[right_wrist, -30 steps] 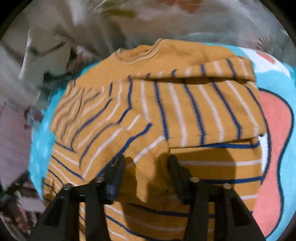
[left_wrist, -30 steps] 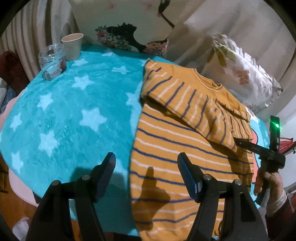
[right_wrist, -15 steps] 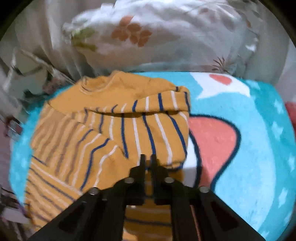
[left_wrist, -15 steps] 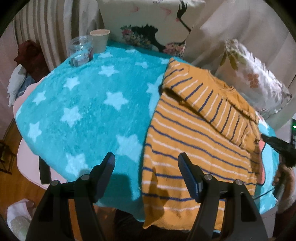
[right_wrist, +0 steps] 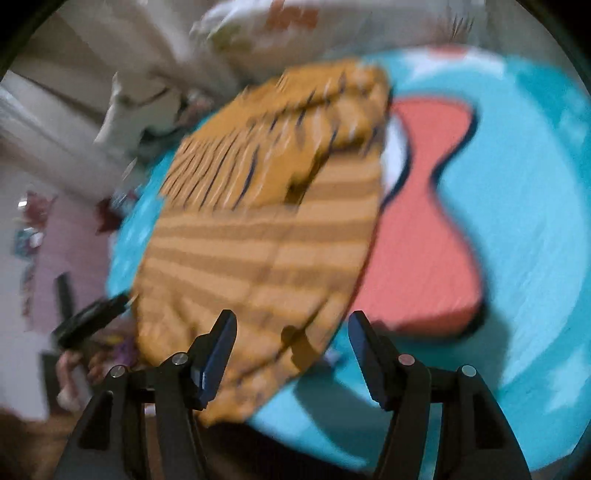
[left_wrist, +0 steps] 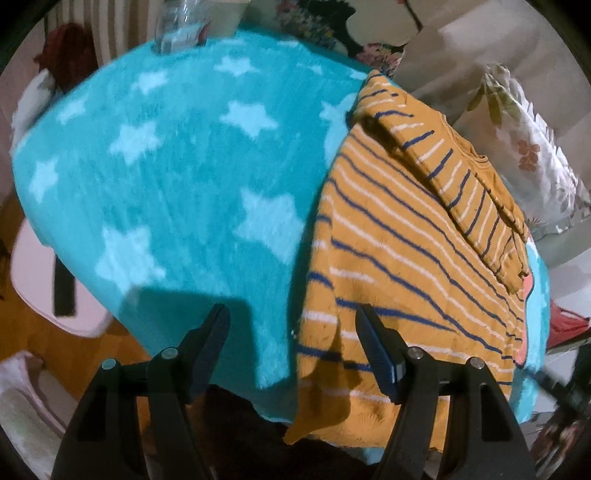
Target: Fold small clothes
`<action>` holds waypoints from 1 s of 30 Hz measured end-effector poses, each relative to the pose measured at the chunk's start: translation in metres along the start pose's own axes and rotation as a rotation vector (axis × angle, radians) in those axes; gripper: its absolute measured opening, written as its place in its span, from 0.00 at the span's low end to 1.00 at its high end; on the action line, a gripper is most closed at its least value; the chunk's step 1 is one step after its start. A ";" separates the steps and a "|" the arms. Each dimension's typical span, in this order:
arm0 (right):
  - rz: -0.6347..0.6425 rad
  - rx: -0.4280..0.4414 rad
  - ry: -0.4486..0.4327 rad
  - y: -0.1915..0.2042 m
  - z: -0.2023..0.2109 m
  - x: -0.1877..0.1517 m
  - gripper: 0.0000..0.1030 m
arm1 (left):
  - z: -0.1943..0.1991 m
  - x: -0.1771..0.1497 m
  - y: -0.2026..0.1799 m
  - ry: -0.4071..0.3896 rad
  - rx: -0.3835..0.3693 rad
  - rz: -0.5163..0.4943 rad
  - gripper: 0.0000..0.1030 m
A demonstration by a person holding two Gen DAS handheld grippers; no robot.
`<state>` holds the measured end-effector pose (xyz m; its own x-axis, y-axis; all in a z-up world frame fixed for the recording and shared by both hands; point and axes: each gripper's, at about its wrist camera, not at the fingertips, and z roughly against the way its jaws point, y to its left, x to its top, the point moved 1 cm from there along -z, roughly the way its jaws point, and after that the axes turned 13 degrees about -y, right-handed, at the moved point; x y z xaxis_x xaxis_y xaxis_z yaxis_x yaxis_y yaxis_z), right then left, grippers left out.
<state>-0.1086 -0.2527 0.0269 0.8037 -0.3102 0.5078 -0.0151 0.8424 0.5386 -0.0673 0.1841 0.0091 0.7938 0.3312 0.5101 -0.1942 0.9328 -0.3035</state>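
Observation:
An orange shirt with blue and white stripes (left_wrist: 399, 251) lies on a teal star blanket (left_wrist: 177, 177), its sleeves folded across the top and its hem hanging over the near edge. My left gripper (left_wrist: 291, 332) is open, raised above the hem's left corner, holding nothing. In the blurred right wrist view the shirt (right_wrist: 266, 229) lies left of a coral patch (right_wrist: 421, 236). My right gripper (right_wrist: 291, 339) is open above the hem's right side, holding nothing. The left gripper (right_wrist: 92, 321) shows at that view's left edge.
A glass jar (left_wrist: 184, 22) and a paper cup (left_wrist: 229, 14) stand at the blanket's far edge. Floral pillows (left_wrist: 524, 147) lie behind and to the right of the shirt. The wooden floor (left_wrist: 33, 325) and a pink mat (left_wrist: 37, 280) lie below the near left edge.
Both grippers have pulled back toward the near edge of the table. My right gripper, shut half a second ago, has opened. The shirt's sleeve fold lies in place.

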 end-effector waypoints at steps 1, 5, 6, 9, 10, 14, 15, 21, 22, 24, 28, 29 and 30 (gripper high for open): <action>-0.009 0.038 0.042 0.002 -0.006 -0.013 0.66 | -0.003 -0.003 0.001 0.008 -0.013 0.011 0.68; -0.024 0.102 0.143 0.015 -0.035 -0.047 0.66 | -0.005 -0.013 -0.006 -0.014 -0.072 -0.002 0.77; -0.035 0.126 0.161 0.019 -0.042 -0.053 0.67 | -0.005 -0.014 -0.009 -0.017 -0.087 -0.006 0.78; -0.053 0.193 0.171 0.037 -0.058 -0.060 0.67 | -0.006 -0.021 -0.018 -0.013 -0.156 -0.015 0.78; -0.051 0.198 0.166 0.042 -0.062 -0.059 0.67 | -0.005 -0.023 -0.021 -0.013 -0.169 -0.018 0.78; -0.099 0.224 0.138 0.053 -0.080 -0.055 0.67 | -0.004 -0.032 -0.035 -0.002 -0.207 -0.047 0.78; -0.110 0.231 0.130 0.054 -0.081 -0.055 0.67 | -0.003 -0.033 -0.039 0.000 -0.193 -0.067 0.69; -0.116 0.183 0.141 0.045 -0.083 -0.051 0.15 | -0.006 -0.023 -0.026 0.062 -0.160 -0.020 0.10; -0.152 0.208 0.149 0.038 -0.083 -0.050 0.13 | -0.001 -0.023 -0.026 0.063 -0.158 -0.030 0.10; -0.162 0.236 0.168 0.033 -0.075 -0.049 0.12 | 0.016 -0.024 -0.028 0.058 -0.158 -0.064 0.09; -0.113 0.285 0.158 0.038 -0.042 -0.046 0.11 | 0.046 -0.025 -0.031 0.029 -0.188 -0.060 0.08; -0.117 0.291 0.146 0.036 -0.036 -0.044 0.11 | 0.048 -0.025 -0.033 0.022 -0.177 -0.061 0.08; -0.127 0.298 0.133 0.034 -0.032 -0.042 0.11 | 0.046 -0.026 -0.035 0.017 -0.166 -0.060 0.08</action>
<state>-0.1237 -0.1969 0.0020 0.8807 -0.3276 0.3421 -0.0671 0.6286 0.7748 -0.1079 0.1490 0.0433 0.8109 0.2716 0.5183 -0.0490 0.9142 -0.4023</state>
